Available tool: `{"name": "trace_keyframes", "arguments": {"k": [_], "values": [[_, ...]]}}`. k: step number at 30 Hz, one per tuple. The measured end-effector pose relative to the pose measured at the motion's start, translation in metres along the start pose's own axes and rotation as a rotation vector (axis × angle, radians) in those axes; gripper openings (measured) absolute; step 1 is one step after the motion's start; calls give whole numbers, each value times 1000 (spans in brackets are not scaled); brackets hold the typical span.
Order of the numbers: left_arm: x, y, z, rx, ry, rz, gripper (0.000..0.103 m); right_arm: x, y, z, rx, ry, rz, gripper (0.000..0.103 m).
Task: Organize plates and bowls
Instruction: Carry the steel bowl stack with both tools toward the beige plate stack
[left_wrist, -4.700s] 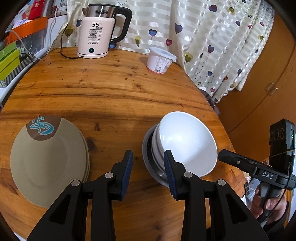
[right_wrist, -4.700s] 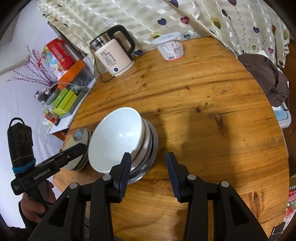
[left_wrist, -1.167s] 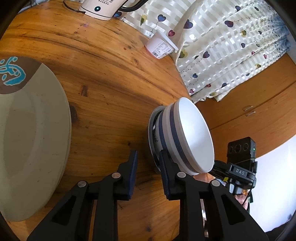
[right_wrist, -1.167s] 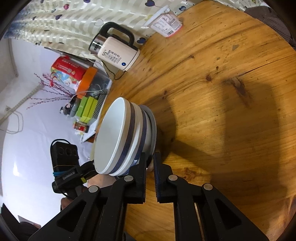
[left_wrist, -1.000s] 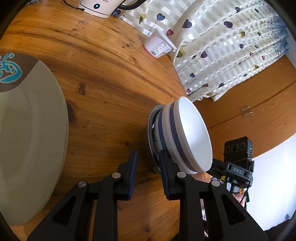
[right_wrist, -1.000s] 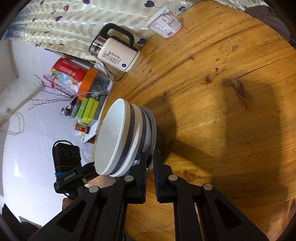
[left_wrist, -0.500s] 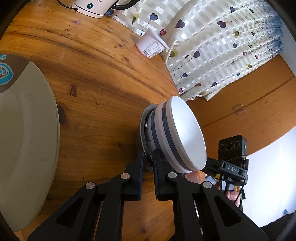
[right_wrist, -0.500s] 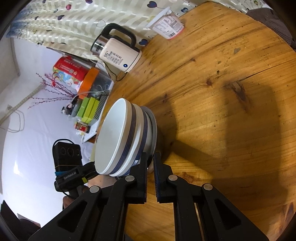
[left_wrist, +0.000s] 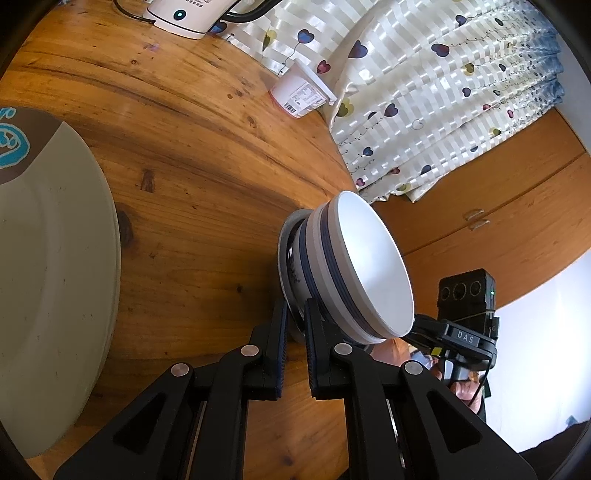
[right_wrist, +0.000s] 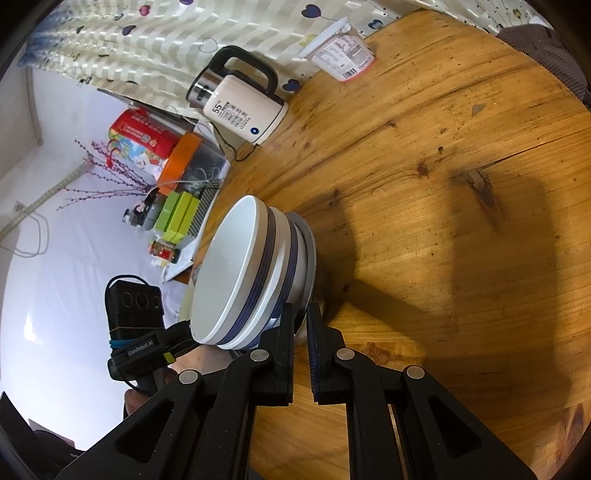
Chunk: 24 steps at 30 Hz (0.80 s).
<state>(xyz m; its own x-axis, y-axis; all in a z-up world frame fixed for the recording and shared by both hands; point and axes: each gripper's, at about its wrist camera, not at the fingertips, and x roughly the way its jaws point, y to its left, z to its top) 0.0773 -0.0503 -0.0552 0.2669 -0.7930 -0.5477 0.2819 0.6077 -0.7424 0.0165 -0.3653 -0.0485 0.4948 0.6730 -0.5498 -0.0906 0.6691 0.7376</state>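
Now white bowls w/ navy bands nested on grey plate; left gripper & right gripper both clamp plate rim

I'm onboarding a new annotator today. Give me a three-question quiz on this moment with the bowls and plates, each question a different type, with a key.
1. True or false: the left gripper and the right gripper are each shut on the metal bowl at the bottom of the bowl stack.
2. How many white bowls with a blue band sit nested in the metal bowl? A) one B) two C) four
3. Fill in: in the left wrist view, the stack of beige plates lies to the ____ of the bowls on the wooden table.

Key: 1 true. 2 B. 3 left.
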Motion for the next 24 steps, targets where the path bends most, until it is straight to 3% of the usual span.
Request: {"name": "trace_keyframes", "arguments": {"k": [24], "values": [[-22,-8,4,29,-42,16,9,4,13,10,-45,0,17,8]]}}
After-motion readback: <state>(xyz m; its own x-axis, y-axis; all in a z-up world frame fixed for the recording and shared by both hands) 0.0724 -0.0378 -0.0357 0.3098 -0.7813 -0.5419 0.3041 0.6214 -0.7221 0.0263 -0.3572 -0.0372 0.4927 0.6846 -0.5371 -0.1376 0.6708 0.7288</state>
